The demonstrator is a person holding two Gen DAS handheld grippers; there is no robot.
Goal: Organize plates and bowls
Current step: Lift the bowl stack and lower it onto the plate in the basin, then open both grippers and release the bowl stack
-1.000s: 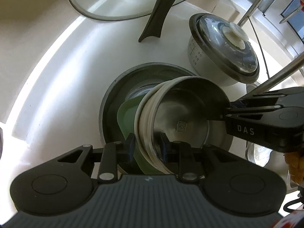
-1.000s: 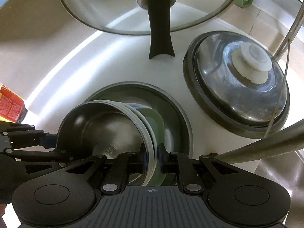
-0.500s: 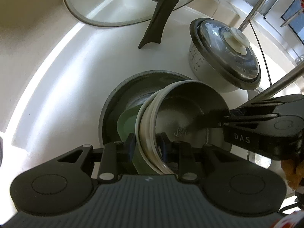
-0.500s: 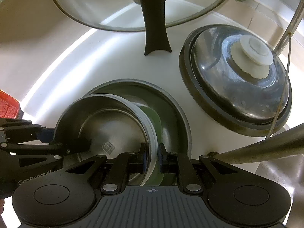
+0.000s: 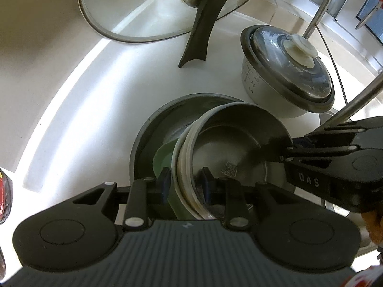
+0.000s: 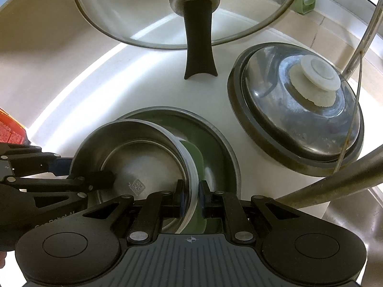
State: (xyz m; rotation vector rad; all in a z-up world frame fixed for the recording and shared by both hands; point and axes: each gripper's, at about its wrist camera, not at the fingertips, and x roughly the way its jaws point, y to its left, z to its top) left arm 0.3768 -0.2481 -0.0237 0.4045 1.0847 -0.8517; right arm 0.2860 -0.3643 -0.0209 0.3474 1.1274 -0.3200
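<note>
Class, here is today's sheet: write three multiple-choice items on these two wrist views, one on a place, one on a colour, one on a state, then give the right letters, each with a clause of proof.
1. Where is the stack of dishes?
A. tilted in the large metal basin
B. on the covered pot
C. inside the glass lid

2. What colour is the plate behind the white rims?
A. red
B. green
C. blue

3. How does the left gripper stand?
A. wide open, away from the dishes
B. shut on the pot's knob
C. shut on the stack's rim

Key: 1 A, the stack leans within the basin's rim. 2 B, a green edge shows in both views. 3 C, its fingers straddle the rims, as do those of the right gripper.
</note>
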